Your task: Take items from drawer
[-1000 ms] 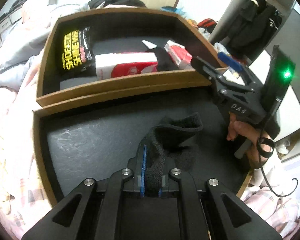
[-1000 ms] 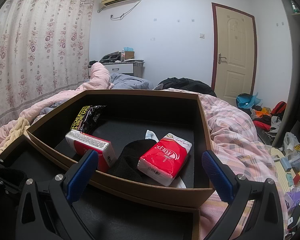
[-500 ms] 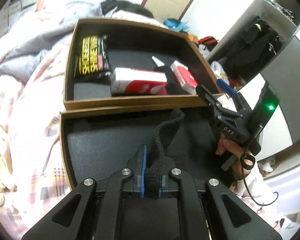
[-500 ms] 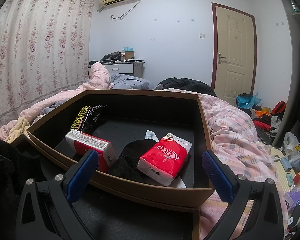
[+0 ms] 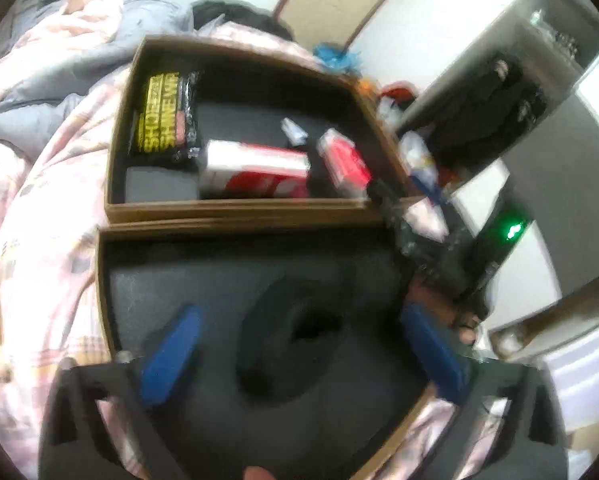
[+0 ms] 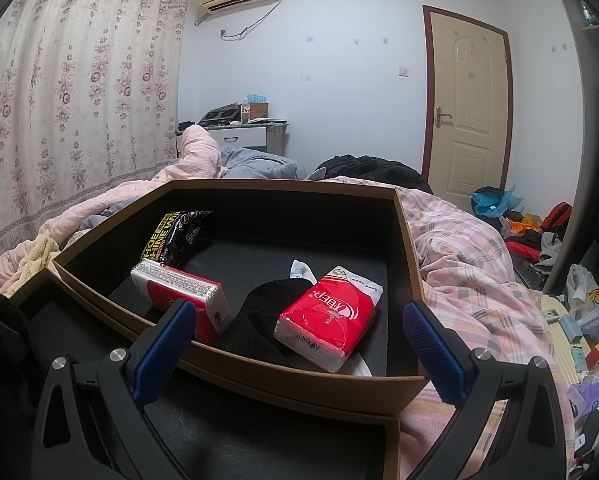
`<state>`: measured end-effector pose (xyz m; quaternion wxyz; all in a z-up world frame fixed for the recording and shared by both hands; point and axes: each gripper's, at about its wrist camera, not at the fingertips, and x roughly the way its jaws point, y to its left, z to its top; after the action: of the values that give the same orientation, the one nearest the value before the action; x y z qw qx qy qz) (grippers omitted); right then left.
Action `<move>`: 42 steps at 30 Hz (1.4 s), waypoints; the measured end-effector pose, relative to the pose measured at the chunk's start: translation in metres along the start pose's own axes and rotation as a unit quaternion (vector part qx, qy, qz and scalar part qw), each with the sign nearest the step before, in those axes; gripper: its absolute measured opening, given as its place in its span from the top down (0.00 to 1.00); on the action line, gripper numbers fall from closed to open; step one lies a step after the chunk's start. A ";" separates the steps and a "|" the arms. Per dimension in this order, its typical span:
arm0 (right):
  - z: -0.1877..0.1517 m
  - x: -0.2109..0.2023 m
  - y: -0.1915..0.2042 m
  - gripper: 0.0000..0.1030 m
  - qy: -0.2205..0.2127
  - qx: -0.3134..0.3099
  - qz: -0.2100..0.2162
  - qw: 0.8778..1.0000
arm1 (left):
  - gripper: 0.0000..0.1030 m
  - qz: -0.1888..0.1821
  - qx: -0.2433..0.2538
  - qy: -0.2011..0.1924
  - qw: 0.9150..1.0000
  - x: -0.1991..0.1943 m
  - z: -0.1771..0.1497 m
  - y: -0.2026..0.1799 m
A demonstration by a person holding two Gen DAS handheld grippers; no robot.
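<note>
**A:** Drawer (image 6: 409, 256) first: it lies on the bed, straight ahead of your right gripper (image 6: 299, 354) and just beyond its tips. Inside are two red tissue packs, a black-and-yellow wipes pouch (image 6: 173, 232), a dark cloth (image 6: 259, 316) and a small white item I can't identify.

**B:** Which pack is nearer the right jaws?

**A:** The red tissue pack (image 6: 329, 316) on the right side. It sits a little right of centre between your blue fingers (image 6: 165, 354), tilted up on the cloth, its long axis running away from you and slightly rightward. The other red-and-white pack (image 6: 183, 292) lies to its left, long axis crosswise. Your right hand is clearly the closer one; I'd judge a short forward dip over the drawer's front wall would reach it.

**B:** And the jaws themselves?

**A:** Right jaws are spread wide, holding nothing, touching nothing. Your left gripper (image 5: 299, 354) is opening; its jaws stand wide over the near tray (image 5: 103, 280). A black sock (image 5: 295, 344) lies between its fingers, blurred, and the pads don't appear to press it.
</note>
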<state>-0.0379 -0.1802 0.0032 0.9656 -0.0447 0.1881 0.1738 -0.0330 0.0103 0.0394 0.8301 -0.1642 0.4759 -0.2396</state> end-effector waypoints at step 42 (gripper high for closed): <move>0.000 0.000 -0.001 0.01 0.000 0.000 0.000 1.000 | 0.00 0.059 -0.023 -0.200 0.978 0.034 -0.016 0.030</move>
<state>-0.0374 -0.1813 0.0030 0.9658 -0.0443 0.1878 0.1733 -0.0244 0.0159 -0.0080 0.9172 -0.1994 0.3144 -0.1420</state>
